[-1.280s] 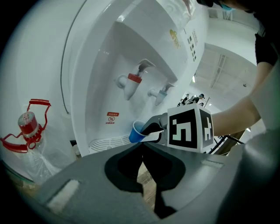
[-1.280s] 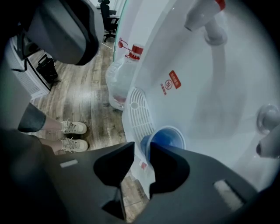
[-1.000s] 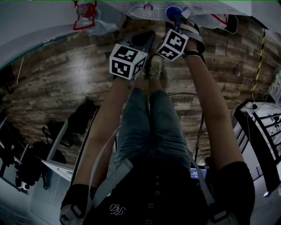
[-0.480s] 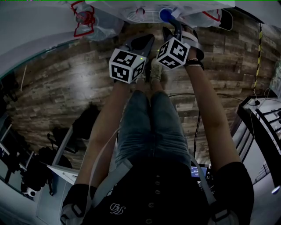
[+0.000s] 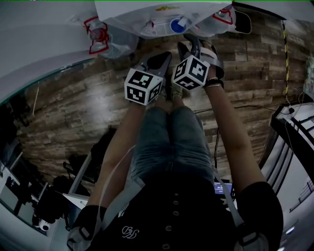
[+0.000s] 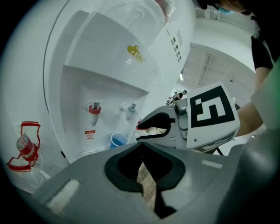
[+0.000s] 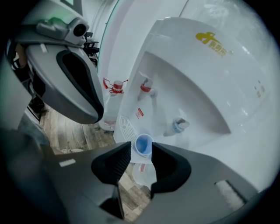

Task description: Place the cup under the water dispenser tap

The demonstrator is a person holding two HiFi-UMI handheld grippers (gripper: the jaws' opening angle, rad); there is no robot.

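Note:
A small blue cup [image 5: 176, 25] stands upright on the drip tray [image 5: 157, 30] of the white water dispenser [image 5: 147, 12]. In the right gripper view the cup [image 7: 143, 145] sits below the blue tap [image 7: 178, 125], with the red tap [image 7: 146, 89] to one side. My right gripper [image 7: 141, 153] is open a short way back from the cup, holding nothing. In the head view that gripper [image 5: 189, 45] points at the tray. My left gripper [image 5: 159, 58] hangs beside it, jaws shut and empty [image 6: 142, 146]. The left gripper view shows the cup [image 6: 118, 140] too.
A water bottle in a red holder [image 5: 98, 34] stands left of the dispenser. The person's legs and feet [image 5: 171, 93] are just in front of it on the wooden floor [image 5: 73, 98]. Dark equipment [image 5: 49, 206] lies lower left, a rack [image 5: 294, 127] at the right.
The cup was at the right gripper's jaw tips; now it stands on the tray apart from them. Both grippers have drawn back from the dispenser.

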